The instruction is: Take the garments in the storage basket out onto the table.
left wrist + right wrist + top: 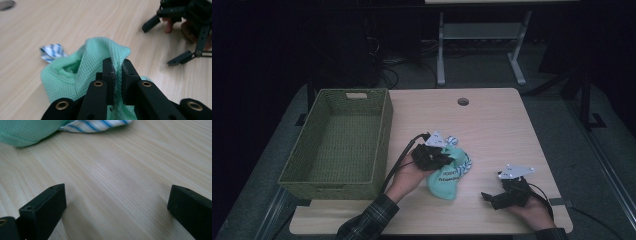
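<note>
1. My left gripper [117, 68] is pinched tight on a raised fold of the mint green cloth [85, 67].
2. The cloth lies near the middle of the bench [492, 120], right of the green woven basket [339, 175].
3. My right gripper [116, 202] rests wide open on bare bench to the cloth's right, holding nothing.

The left gripper [117, 66] has its jaws pinched nearly together on a fold of mint-green cloth [100, 52], the left hand [404, 177] apparently low behind it. The right gripper [116, 202] rests low with jaws spread wide, nothing between them, the right hand [534, 210] behind.
</note>
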